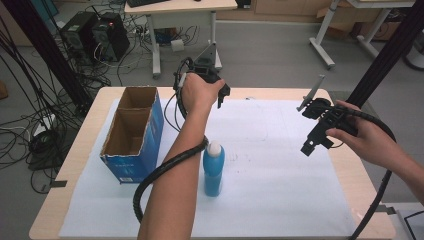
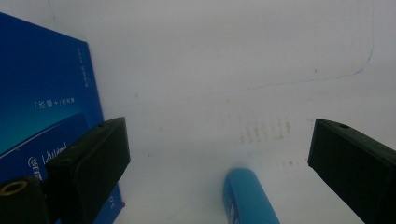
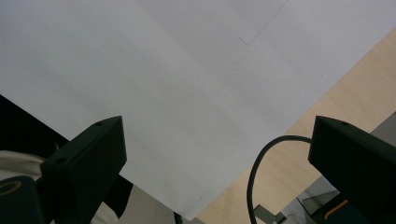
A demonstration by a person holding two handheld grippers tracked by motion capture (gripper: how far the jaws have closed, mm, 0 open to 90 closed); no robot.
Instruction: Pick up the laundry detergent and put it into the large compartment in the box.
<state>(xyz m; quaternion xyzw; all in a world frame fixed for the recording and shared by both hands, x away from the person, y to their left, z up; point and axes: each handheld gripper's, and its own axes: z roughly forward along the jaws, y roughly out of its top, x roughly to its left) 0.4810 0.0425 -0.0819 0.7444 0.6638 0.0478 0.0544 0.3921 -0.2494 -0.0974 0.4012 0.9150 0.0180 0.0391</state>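
White paper (image 1: 280, 165) underlies both wide, empty grippers; the forearm partly hides the blue bottle (image 1: 214, 172).

My tools' jaws are matt black plastic. The bottle (image 1: 213, 170) looks smooth, glossy blue plastic, the box (image 1: 131, 134) printed cardboard, on matt white paper (image 1: 270, 150) over a pale wood table (image 1: 87, 120).

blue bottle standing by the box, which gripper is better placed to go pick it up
Left. The left gripper hangs open beyond the blue bottle, whose top shows between its jaws in the left gripper view. The right gripper, also open, is off near the table's right edge over bare white paper.
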